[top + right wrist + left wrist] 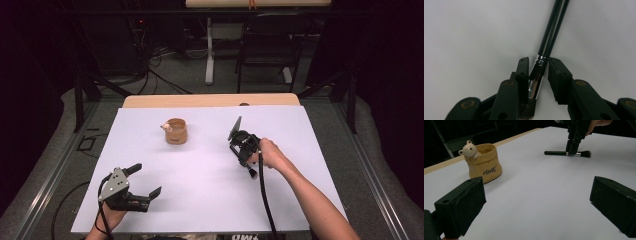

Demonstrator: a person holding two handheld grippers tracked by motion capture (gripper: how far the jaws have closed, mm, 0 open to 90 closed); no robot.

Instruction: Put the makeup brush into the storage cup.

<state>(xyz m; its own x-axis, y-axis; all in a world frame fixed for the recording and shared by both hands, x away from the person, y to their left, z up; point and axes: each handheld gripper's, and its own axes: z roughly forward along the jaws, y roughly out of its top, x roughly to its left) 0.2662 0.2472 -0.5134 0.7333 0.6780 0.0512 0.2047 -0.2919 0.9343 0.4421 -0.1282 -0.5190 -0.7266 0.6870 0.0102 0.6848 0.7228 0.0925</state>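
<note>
A black makeup brush with a silver ferrule lies on the white sheet, right of middle. My right gripper points down at it, jaws closed around the ferrule, bristles toward my hand. The left gripper view shows the same brush flat on the sheet under the right gripper. A tan pot with a small bear figure on its rim stands upright at the centre back. My left gripper hovers near the front left, wide open, nothing between its jaws.
The white sheet covers a wooden table whose far edge shows behind it. A dark chair and cables stand on the floor beyond. A black cable trails from the right gripper across the sheet.
</note>
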